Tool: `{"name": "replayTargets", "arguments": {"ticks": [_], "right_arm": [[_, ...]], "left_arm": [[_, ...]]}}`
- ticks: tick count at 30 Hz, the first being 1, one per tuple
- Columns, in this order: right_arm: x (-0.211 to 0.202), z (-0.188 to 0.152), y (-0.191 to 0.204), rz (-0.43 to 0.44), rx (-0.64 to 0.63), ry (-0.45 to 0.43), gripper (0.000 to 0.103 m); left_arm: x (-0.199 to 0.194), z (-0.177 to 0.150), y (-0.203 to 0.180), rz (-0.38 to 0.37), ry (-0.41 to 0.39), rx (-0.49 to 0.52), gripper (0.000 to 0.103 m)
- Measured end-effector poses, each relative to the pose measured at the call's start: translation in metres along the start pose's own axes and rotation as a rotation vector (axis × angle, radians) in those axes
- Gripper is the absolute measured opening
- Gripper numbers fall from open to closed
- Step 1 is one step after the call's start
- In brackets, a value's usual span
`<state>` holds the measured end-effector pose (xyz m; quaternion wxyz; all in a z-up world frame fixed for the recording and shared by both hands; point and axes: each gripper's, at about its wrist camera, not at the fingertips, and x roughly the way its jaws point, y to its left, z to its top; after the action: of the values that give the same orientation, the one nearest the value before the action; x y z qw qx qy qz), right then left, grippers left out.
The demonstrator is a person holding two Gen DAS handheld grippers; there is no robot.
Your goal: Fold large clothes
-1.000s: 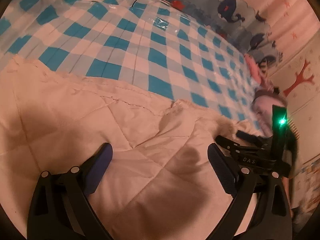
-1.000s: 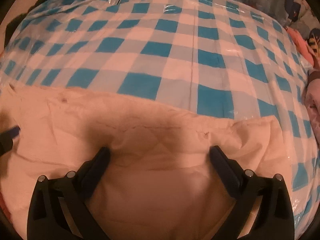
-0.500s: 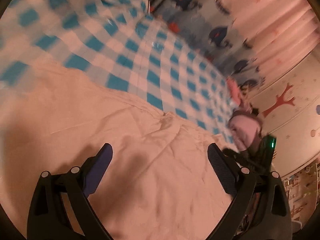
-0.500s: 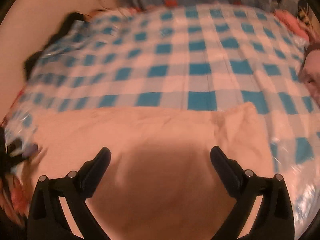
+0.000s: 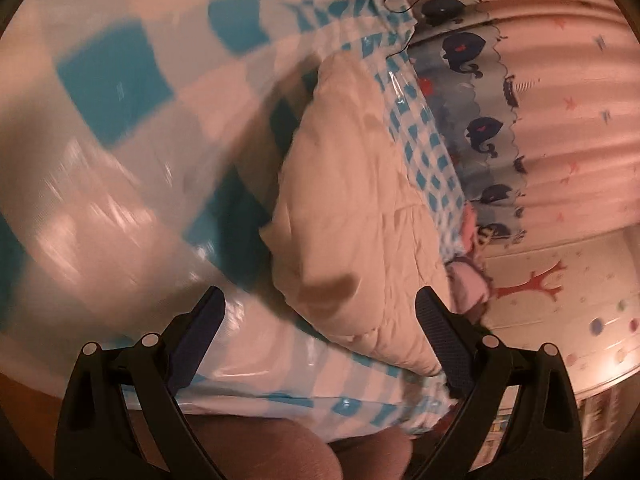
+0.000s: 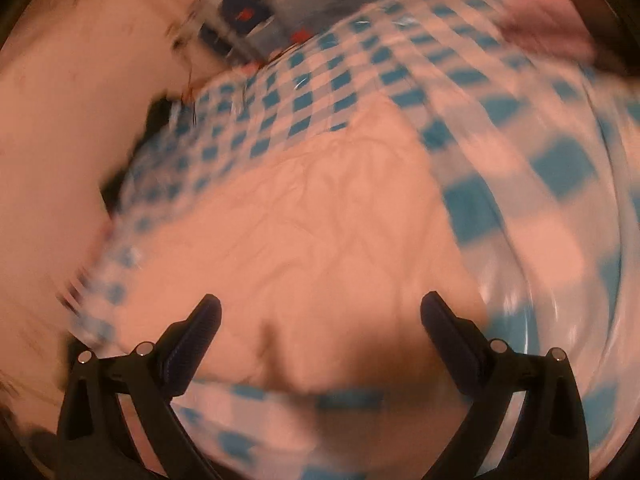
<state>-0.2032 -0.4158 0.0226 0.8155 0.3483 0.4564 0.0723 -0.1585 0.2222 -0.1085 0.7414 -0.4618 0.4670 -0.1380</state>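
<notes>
Cream garment (image 5: 360, 208), one piece, lies centre-frame on one blue-checked cloth (image 5: 108, 68); left gripper (image 5: 320, 308) and right gripper (image 6: 320, 312) fingers spread wide, empty.

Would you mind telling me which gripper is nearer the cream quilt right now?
Right, as far as I can judge. The right gripper hangs open directly over the quilt. The left gripper, also open, sits back at the bed's edge over the checkered sheet.

Left hand-held gripper (image 5: 320, 316) and right hand-held gripper (image 6: 320, 320) both gape wide, empty.
</notes>
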Motion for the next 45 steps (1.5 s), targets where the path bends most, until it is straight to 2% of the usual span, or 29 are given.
{"name": "replayTargets", "arguments": {"ticks": [2,5,7,10,12,13,15,16,19,22,23,25,28,29,31,32,33,35,37,38,41,43,45], "right_arm": [[-0.008,-0.004,-0.011,0.044,0.082,0.011,0.096],[-0.015,-0.01,-0.03,0.053,0.174,0.022,0.096],[-0.007,-0.01,-0.041,0.13,0.246,0.056,0.096],[0.013,-0.008,-0.051,0.138,0.288,0.086,0.096],[0.024,-0.003,-0.056,0.186,0.333,0.085,0.096],[0.022,0.001,-0.055,0.243,0.353,0.049,0.096],[0.011,0.008,-0.04,0.335,0.304,-0.024,0.097],[0.009,0.01,-0.034,0.344,0.273,-0.035,0.097],[0.019,0.008,-0.035,0.222,0.264,0.038,0.097],[0.033,0.004,-0.058,0.207,0.343,0.065,0.096],[0.033,0.004,-0.059,0.217,0.35,0.057,0.096],[0.028,0.012,-0.05,0.306,0.329,0.018,0.096],[0.009,0.015,-0.029,0.366,0.244,-0.056,0.097],[0.008,0.016,-0.025,0.358,0.228,-0.054,0.097],[0.016,0.012,-0.031,0.305,0.249,0.008,0.097],[0.018,0.008,-0.036,0.277,0.264,0.024,0.097],[0.019,0.004,-0.043,0.238,0.279,0.028,0.097],[0.003,-0.002,-0.053,0.146,0.277,-0.036,0.097],[-0.019,-0.005,-0.048,0.043,0.212,-0.125,0.097],[-0.028,-0.002,-0.04,-0.002,0.163,-0.157,0.097],[-0.035,0.011,0.007,-0.044,-0.013,-0.197,0.097],[-0.021,0.02,0.05,-0.055,-0.146,-0.17,0.097],[0.01,0.028,0.095,-0.08,-0.28,-0.129,0.097]], "left_arm": [[0.013,-0.006,-0.002,-0.018,0.005,-0.012,0.092],[0.036,-0.011,-0.008,-0.034,0.015,-0.025,0.092],[0.044,-0.011,-0.012,-0.05,0.019,-0.032,0.092],[0.049,-0.012,-0.025,-0.067,0.009,-0.035,0.092],[0.042,-0.011,-0.035,-0.128,-0.022,-0.039,0.092],[0.038,-0.011,-0.037,-0.159,-0.033,-0.036,0.092],[0.034,-0.011,-0.038,-0.194,-0.041,-0.032,0.092],[0.037,-0.011,-0.035,-0.185,-0.037,-0.036,0.092],[0.055,-0.014,-0.015,-0.119,0.003,-0.079,0.092],[0.063,-0.016,-0.009,-0.112,0.003,-0.09,0.092],[0.065,-0.015,-0.013,-0.119,0.001,-0.087,0.093],[0.068,-0.011,-0.019,-0.12,0.005,-0.083,0.093],[0.054,-0.012,-0.041,-0.167,-0.061,-0.047,0.093],[0.052,-0.013,-0.051,-0.16,-0.086,0.001,0.094],[0.062,-0.01,-0.05,-0.099,-0.073,0.024,0.095],[0.075,-0.007,-0.041,-0.06,-0.029,-0.017,0.095],[0.083,-0.004,-0.031,-0.052,0.008,-0.056,0.095],[0.084,-0.002,-0.023,-0.071,-0.014,-0.09,0.095],[0.083,-0.001,-0.03,-0.064,-0.022,-0.059,0.095],[0.087,0.0,-0.034,-0.035,-0.021,-0.042,0.095],[0.095,0.005,-0.042,0.023,-0.041,-0.021,0.095],[0.089,0.005,-0.051,-0.014,-0.112,-0.03,0.095],[0.084,0.003,-0.06,-0.038,-0.163,0.006,0.095]]}}
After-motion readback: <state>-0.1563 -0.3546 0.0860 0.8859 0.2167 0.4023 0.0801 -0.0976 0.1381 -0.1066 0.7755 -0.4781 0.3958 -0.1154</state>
